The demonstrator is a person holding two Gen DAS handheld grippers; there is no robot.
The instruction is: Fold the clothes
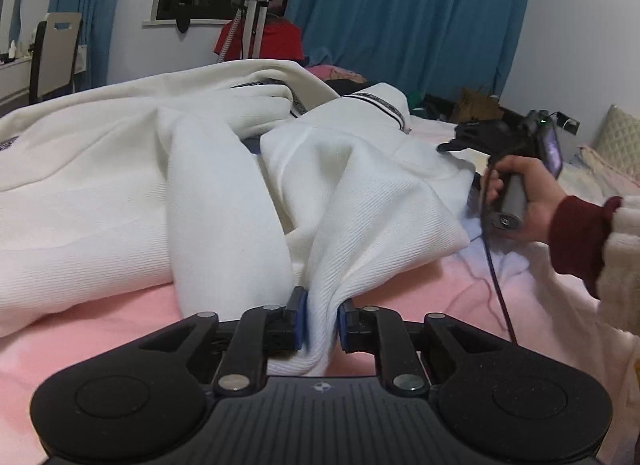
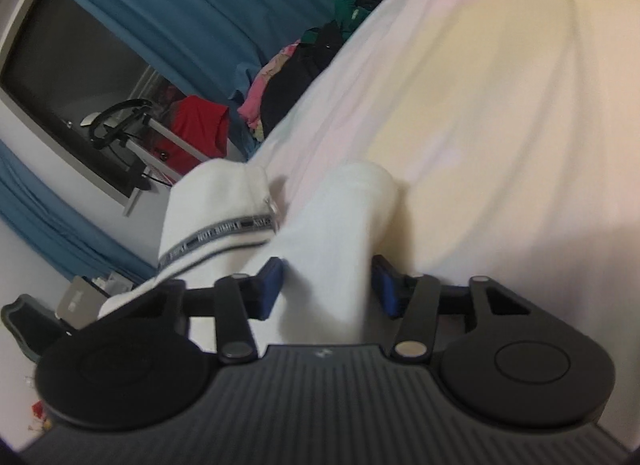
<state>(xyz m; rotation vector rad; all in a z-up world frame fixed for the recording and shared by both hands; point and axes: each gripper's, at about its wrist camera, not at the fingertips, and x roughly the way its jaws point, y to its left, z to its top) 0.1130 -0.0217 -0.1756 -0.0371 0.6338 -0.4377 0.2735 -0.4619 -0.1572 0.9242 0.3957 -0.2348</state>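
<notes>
- White garment (image 1: 224, 169): one, ribbed knit, soft and limp, probably light; spread crumpled on pink bedsheet (image 1: 100, 321) ahead of both grippers.
- Hold points: hem edges and corners, judged best.
- Left gripper (image 1: 322, 319): narrow, pinching a hem fold.
- Right gripper (image 2: 326, 283): half-wide, cloth between jaws, grip uncertain.
- Grippers: two.

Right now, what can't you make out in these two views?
- Garment type and layout: left wrist view, bunched folds hide the shape.
- Trim lettering: right wrist view, blurred, unreadable.
- Right tongs grip: right wrist view, cloth sits between the pads, motion blur hides whether they press.
- Right tongs tips in the left wrist view: hidden behind the cloth edge.
- Clothes pile beyond the bed: too blurred to identify items.
</notes>
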